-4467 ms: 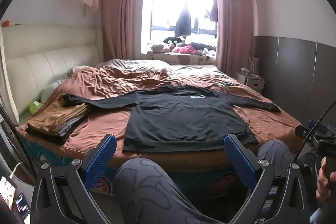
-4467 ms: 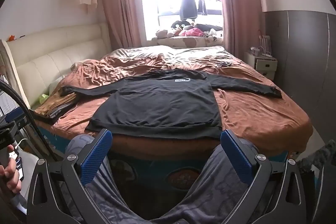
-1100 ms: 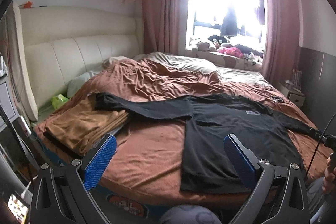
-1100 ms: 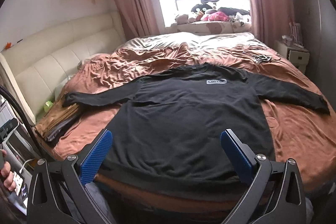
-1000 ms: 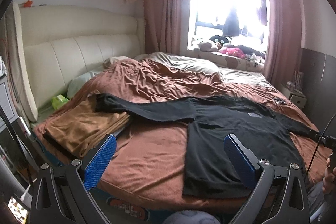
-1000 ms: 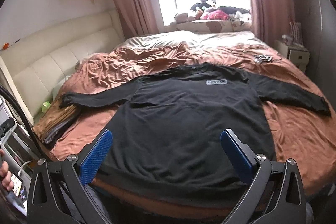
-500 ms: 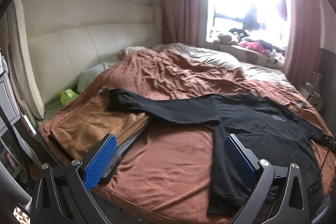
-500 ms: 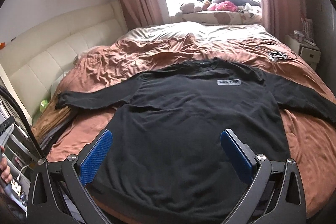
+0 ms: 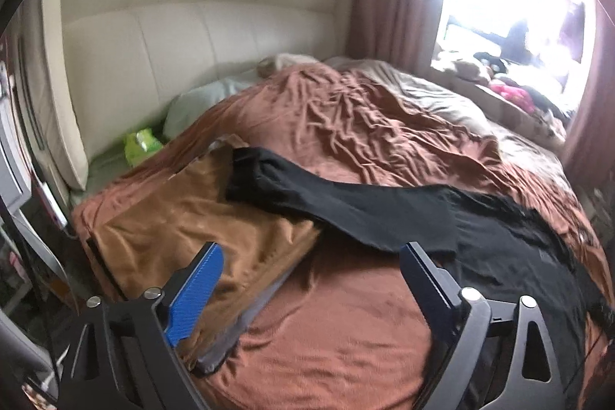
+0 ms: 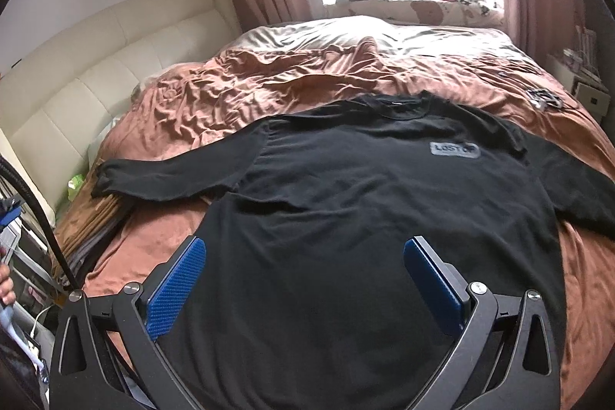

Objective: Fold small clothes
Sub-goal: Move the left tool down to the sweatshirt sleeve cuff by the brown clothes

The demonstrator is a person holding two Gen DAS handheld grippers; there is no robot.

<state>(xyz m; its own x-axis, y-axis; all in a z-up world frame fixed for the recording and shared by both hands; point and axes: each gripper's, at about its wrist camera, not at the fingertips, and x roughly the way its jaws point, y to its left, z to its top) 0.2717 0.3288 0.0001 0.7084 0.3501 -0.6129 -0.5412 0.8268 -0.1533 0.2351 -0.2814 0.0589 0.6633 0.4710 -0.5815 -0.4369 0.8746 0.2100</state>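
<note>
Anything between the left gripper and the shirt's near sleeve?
Left wrist view: the folded brown stack and bare bedspread lie between the open left gripper and the black sleeve.

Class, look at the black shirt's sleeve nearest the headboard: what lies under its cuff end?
The black shirt's sleeve ends on a folded tan cloth topping a small stack, with grey layers at its edge. Whatever lies lower in the stack is covered.

Black shirt (image 10: 346, 218): right sleeve cut off at frame edge, hem hidden behind the gripper frame; windowsill items (image 9: 511, 91) blown out by glare; left view motion-blurred.
</note>
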